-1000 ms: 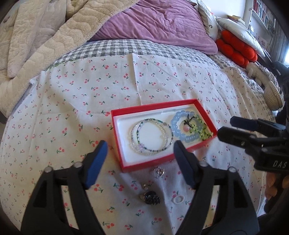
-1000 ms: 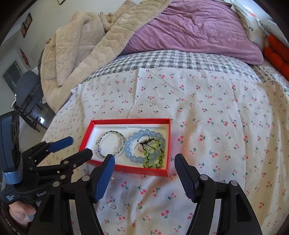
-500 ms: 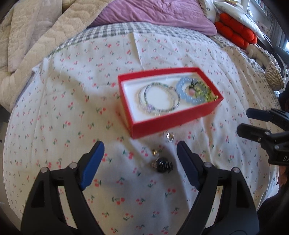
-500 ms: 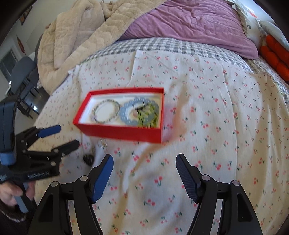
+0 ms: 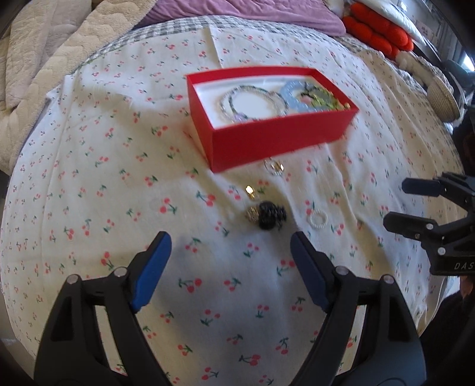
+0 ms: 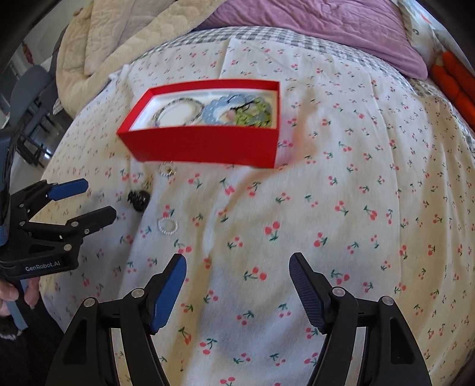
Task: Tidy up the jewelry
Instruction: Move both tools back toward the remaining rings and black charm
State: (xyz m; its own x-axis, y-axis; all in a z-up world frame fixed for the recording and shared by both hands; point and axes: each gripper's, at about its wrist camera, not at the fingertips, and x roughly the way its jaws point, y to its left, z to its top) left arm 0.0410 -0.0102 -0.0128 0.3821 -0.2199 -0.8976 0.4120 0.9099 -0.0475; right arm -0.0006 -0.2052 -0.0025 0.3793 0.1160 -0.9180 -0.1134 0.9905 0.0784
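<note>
A red jewelry box (image 5: 279,139) (image 6: 204,147) sits on the cherry-print cloth and holds beaded bracelets (image 5: 252,102), a blue bead bracelet (image 6: 219,111) and a green one (image 6: 255,114). Loose in front of it lie a black beaded piece (image 5: 268,213) (image 6: 139,199), a white pearl ring (image 5: 317,219) (image 6: 167,225), a small gold piece (image 5: 250,191) and a clear ring (image 5: 274,167) (image 6: 166,169). My left gripper (image 5: 230,271) is open and empty, just short of the black piece. My right gripper (image 6: 237,289) is open and empty, to the right of the loose pieces.
The cherry-print cloth (image 6: 341,193) covers a bed with a beige blanket (image 5: 44,50) at the left, a purple duvet (image 6: 311,20) behind and orange cushions (image 5: 377,31) at the far right. A woven basket (image 5: 442,98) sits at the right edge.
Both grippers have pulled back and dropped lower toward the cloth. The box now lies farther ahead and the loose pieces sit between the left gripper's fingers and the box. Both stay open.
</note>
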